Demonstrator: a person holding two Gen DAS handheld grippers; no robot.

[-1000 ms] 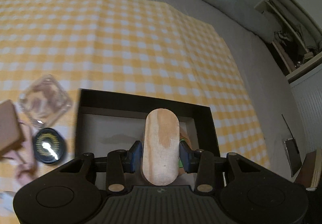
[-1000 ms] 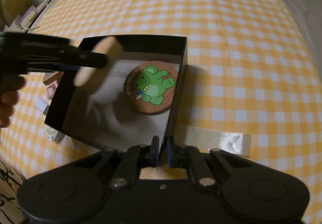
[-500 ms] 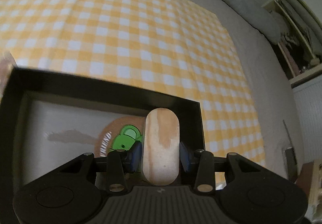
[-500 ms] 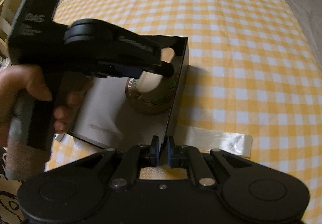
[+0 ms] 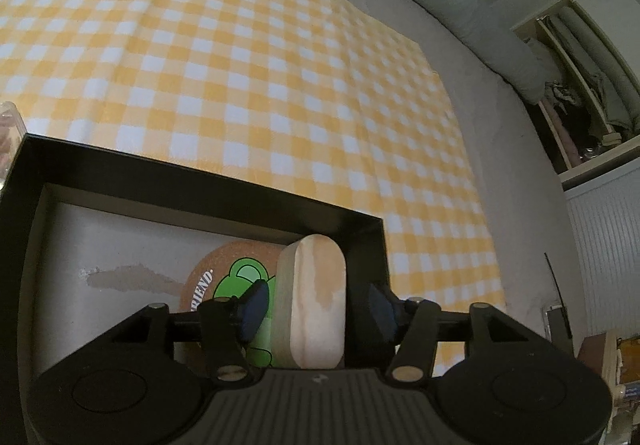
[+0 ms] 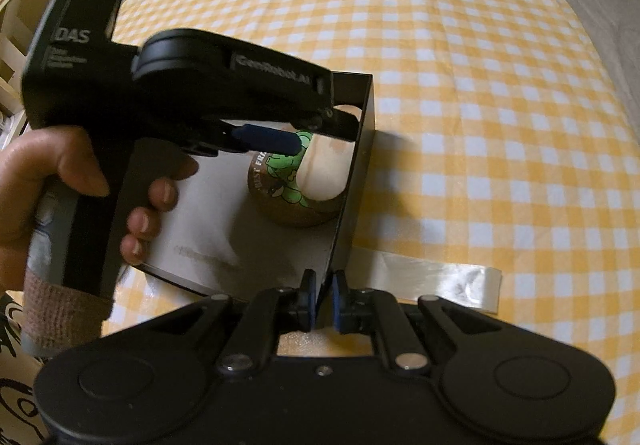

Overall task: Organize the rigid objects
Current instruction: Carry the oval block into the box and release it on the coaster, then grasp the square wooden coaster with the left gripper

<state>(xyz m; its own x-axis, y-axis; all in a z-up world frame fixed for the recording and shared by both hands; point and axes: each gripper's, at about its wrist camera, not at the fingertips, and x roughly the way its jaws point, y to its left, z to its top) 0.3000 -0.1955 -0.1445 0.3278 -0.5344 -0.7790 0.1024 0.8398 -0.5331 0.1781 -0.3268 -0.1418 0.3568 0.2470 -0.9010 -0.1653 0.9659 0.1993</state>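
Observation:
A black open box (image 5: 200, 181) lies on the yellow checked cloth. Inside it lies a round cork coaster with a green frog (image 5: 224, 277). A rounded wooden block (image 5: 316, 297) stands on the coaster against the box's right wall. My left gripper (image 5: 316, 309) is open, its blue pads apart from the block's sides. In the right wrist view the block (image 6: 324, 173) rests on the coaster (image 6: 280, 185) under the left gripper (image 6: 308, 133). My right gripper (image 6: 322, 301) is shut on the box's near right wall (image 6: 352, 173).
A strip of clear tape (image 6: 436, 281) lies on the cloth right of the box. A clear container (image 5: 8, 133) sits beyond the box's left corner. A shelf unit (image 5: 580, 85) stands at the far right, grey bedding behind.
My left gripper carried the wooden block into the box, set it on the coaster and opened. The right gripper kept its hold on the box wall.

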